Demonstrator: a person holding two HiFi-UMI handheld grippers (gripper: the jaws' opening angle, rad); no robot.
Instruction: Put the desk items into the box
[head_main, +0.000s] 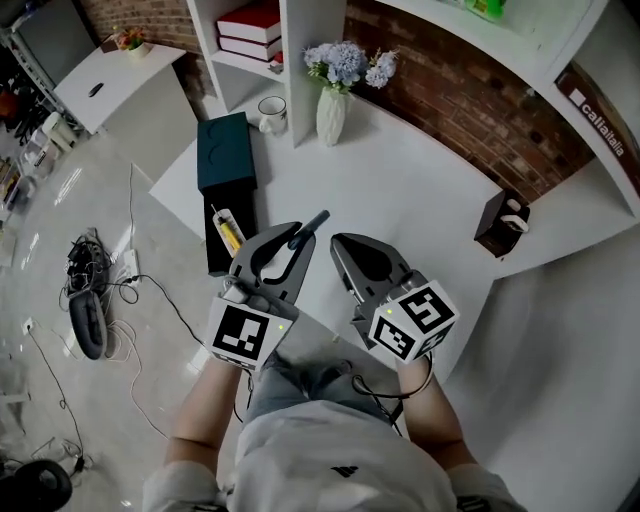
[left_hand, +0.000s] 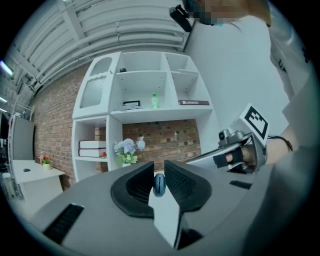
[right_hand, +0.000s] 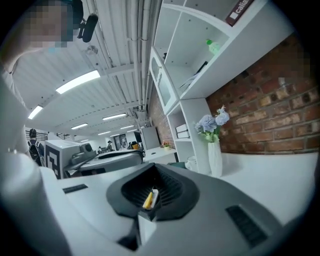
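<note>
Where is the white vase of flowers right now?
In the head view the vase stands at the back of the white desk, just right of the shelf upright, with the white mug left of that and brick wall behind.

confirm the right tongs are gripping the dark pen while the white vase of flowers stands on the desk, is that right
No: the left tongs grip the dark pen, as the head view shows; the right tongs beside them hold no pen. The white vase of flowers does stand on the desk.
</note>
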